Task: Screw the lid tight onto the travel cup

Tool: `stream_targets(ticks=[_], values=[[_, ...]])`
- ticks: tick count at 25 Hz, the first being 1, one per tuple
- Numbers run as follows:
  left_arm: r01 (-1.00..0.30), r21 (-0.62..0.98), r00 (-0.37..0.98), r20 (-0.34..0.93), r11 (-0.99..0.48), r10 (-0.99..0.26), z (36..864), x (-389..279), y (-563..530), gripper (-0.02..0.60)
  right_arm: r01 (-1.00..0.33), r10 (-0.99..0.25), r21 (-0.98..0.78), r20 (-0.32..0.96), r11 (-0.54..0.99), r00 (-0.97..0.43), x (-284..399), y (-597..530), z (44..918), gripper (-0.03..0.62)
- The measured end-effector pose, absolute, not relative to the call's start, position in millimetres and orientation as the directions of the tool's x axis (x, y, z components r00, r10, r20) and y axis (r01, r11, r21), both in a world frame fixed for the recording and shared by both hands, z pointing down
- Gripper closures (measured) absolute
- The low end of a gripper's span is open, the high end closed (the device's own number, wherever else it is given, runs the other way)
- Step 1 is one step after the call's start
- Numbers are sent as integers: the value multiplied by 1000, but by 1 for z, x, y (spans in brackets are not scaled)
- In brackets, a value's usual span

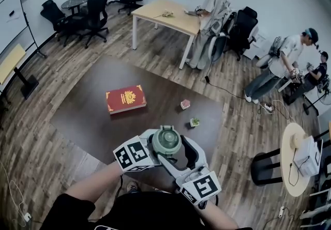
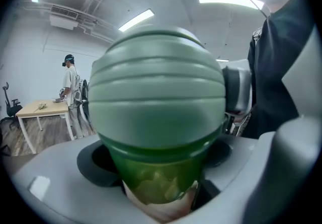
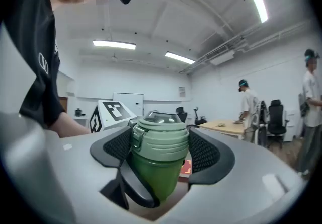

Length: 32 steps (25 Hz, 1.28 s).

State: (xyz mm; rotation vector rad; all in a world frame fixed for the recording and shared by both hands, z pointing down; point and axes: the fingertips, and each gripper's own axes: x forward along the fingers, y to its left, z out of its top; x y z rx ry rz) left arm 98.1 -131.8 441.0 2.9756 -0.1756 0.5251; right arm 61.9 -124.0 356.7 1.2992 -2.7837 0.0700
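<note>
In the head view the travel cup (image 1: 166, 142) is held in the air between the two tools, above a dark table (image 1: 93, 115), and only its top shows. The left gripper (image 1: 154, 145) reaches it from one side and the right gripper (image 1: 182, 155) from the other. A red book (image 1: 125, 99) lies well beyond both tips. In the left gripper view, this gripper's jaws stand apart by the width of the cup. Their dark pads (image 2: 94, 167) seem to clamp the darker green body, while the pale ridged lid (image 2: 156, 92) stands just above them, free of these jaws. In the right gripper view, the two mesh pads (image 3: 207, 151) pinch the lid from both sides, and a dark strap (image 3: 132, 188) hangs down just beside the left pad. I judge that the step in hand is the turning of the lid. To do it well, the left gripper should only hold the body firm and not follow the turn. The right one should roll about the cup's own axis, so that the thread does not cross. The strap should stay out from under the pad. How far the thread is already engaged I cannot tell, so the turning should be gentle until a clear resistance comes.
</note>
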Motion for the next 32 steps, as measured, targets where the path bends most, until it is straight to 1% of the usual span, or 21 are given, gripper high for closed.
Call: stream_targets(ticks=[1,3,6,7,9,12,14,16,18,19,20,22,23,25,27,29,31,32], values=[[-138,95,934,343,-986,-98,441,99,-132,169,-799,-796,-6,83,601,-599,62,-124,356,224],[-143,98,936,336,-985,-103,439,100,-133,169,-820,-816,-10,85,573,-571,63,-125,356,224],[-141,100,938,333,-985,-101,438,98,-134,169,-769,-766,-16,64,640,-639,59,-122,353,220],[-138,104,940,326,-985,-97,438,97,-133,169,-733,-731,-26,45,680,-680,57,-119,351,220],[-131,114,947,309,-985,-90,435,96,-131,169,-651,-653,-68,-1,756,-758,60,-112,343,197],[-107,113,949,308,-988,-67,431,94,-124,170,-531,-536,-83,-40,843,-844,76,-110,334,197],[-74,99,947,320,-992,-39,430,95,-115,170,-431,-432,-38,-13,902,-902,81,-110,337,197],[-39,85,943,334,-996,-8,430,97,-105,169,-311,-311,-9,43,950,-950,78,-106,344,198],[-23,77,938,346,-997,5,432,97,-99,169,-205,-202,-27,81,978,-976,72,-103,351,200],[-26,77,938,346,-997,2,433,97,-99,170,-174,-170,-41,86,984,-982,69,-102,351,204],[-38,79,939,343,-996,-9,432,97,-101,170,-169,-165,-52,85,984,-983,67,-103,350,208],[-80,82,941,334,-993,-49,429,94,-109,170,-235,-231,-61,69,970,-970,63,-108,346,222],[-102,81,940,334,-991,-70,428,92,-114,170,-299,-296,-63,57,952,-953,62,-110,345,235],[-137,76,934,342,-988,-103,428,90,-120,170,-463,-461,-66,42,884,-886,60,-112,344,235],[-163,63,924,360,-985,-130,431,89,-125,170,-643,-640,-65,62,763,-766,58,-113,346,237],[-176,48,914,379,-983,-145,435,89,-127,170,-797,-790,-53,107,602,-604,56,-112,351,238],[-173,55,915,379,-983,-140,438,92,-125,170,-876,-867,-20,131,482,-480,54,-109,353,238],[-170,65,919,371,-983,-135,438,93,-124,170,-889,-881,-8,130,458,-455,53,-109,354,237]])
